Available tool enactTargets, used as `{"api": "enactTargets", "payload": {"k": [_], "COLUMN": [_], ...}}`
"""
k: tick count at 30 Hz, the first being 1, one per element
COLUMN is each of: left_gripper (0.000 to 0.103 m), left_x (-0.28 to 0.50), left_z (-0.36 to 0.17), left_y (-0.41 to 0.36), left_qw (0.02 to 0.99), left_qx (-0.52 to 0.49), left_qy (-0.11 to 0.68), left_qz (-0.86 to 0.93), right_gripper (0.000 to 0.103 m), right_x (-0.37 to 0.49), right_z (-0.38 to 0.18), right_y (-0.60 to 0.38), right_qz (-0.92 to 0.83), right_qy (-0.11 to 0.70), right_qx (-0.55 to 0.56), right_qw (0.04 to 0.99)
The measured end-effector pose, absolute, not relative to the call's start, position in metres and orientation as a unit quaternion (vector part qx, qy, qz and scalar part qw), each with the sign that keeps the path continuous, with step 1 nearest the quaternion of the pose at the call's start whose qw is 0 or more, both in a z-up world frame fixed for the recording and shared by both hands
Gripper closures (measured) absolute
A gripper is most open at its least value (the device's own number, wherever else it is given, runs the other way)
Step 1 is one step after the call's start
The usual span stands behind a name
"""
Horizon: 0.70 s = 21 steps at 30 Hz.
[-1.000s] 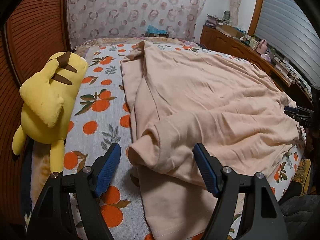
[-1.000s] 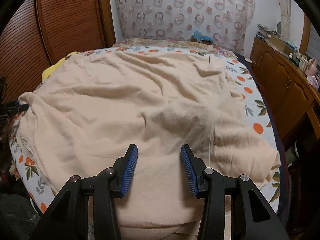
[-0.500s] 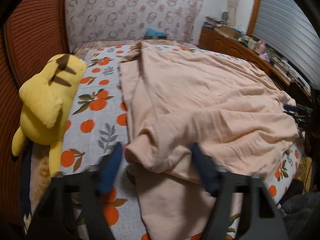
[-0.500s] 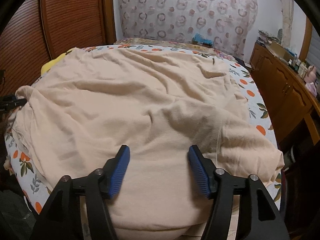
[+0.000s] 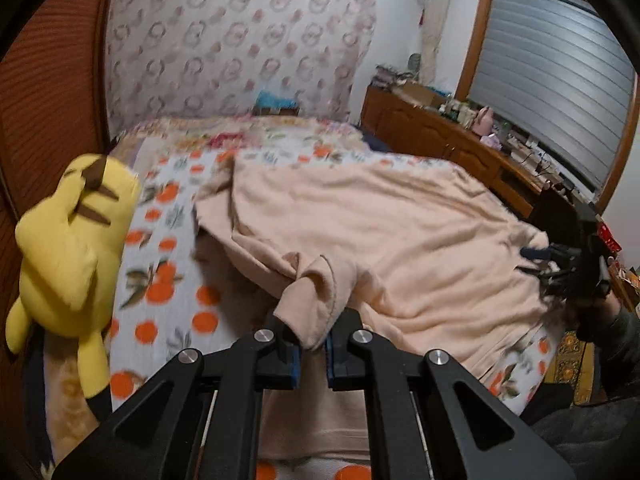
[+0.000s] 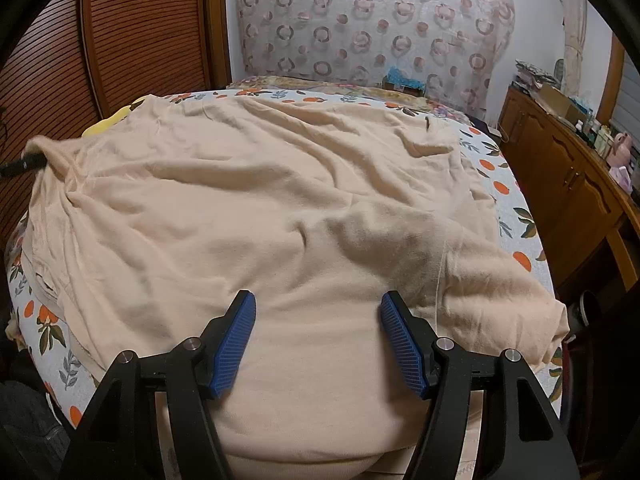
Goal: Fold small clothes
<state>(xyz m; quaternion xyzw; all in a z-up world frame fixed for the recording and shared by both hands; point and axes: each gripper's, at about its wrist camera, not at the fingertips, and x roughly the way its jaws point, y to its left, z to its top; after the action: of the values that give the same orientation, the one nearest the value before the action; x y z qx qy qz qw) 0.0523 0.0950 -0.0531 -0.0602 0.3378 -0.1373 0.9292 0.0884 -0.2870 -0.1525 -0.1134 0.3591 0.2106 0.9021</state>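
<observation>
The left claw [image 5: 311,354] points down at a slant over the near edge of the bed [image 5: 168,264], its jaws closing with the shirt [image 5: 380,236] sleeve pinched between the blue pads, the cloth bunched and lifted off the sheet. The right claw [image 6: 318,338] also tilts down over the shirt, jaws wide apart, with nothing between the pads; the fabric lies under them, and I cannot tell if the tips touch it.

The peach shirt is spread across the bed, covering most of the orange-print sheet, wrinkled, with its hem at the near edge.

The left view alone shows the plush [image 5: 68,248], yellow, lying along the bed's left side beside the shirt, and the right claw at the bed's right edge with a dark sleeve [image 5: 616,332] behind it. The right view shows only a yellow sliver of the plush past the shirt, and the left claw's tip at the bed's left edge, with the sleeve drawn up to it.
</observation>
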Motion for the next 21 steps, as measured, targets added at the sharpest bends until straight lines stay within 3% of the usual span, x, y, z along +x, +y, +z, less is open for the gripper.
{"api": "enactTargets", "payload": {"k": [12,21], "left_gripper": [0.094,0.094], "left_x": [0.081,0.108], "left_z": [0.001,0.043], "left_y": [0.028,-0.060], "left_qw": [0.932,0.917], "left_qx": [-0.030,-0.001], "left_qy": [0.290,0.261], "left_qz": [-0.216,-0.301], "right_gripper": [0.034,0.033], "right_x": [0.086,0.060], "right_z": [-0.147,-0.111], "right_y": [-0.300,-0.338], "right_qz": [0.217,0.194], "right_qy": [0.364,0.312], "right_qx": [-0.066,-0.034], "right_qw": [0.903,0.929]}}
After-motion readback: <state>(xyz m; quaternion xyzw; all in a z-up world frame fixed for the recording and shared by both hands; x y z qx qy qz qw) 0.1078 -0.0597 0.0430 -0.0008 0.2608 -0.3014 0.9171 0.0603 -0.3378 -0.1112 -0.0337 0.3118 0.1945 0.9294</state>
